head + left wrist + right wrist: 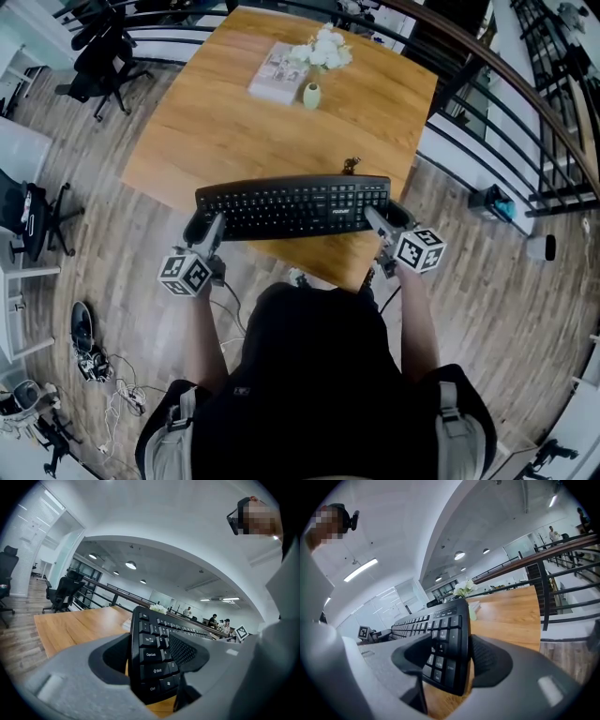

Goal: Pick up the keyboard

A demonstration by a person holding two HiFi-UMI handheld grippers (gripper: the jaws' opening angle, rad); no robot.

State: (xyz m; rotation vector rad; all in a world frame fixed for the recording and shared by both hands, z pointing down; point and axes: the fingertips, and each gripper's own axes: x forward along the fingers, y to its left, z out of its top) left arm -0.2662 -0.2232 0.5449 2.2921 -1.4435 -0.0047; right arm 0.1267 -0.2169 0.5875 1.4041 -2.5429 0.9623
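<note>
A black keyboard hangs level over the near edge of the wooden table, held at both ends. My left gripper is shut on its left end; in the left gripper view the keyboard sits between the jaws of that gripper, one ribbed pad lying on the keys. My right gripper is shut on the right end; in the right gripper view the number-pad end of the keyboard is clamped in the gripper, a ribbed pad against its underside.
At the table's far side lie a book and a small vase with white flowers. A small dark object sits just beyond the keyboard. Office chairs stand at the left and a railing runs along the right.
</note>
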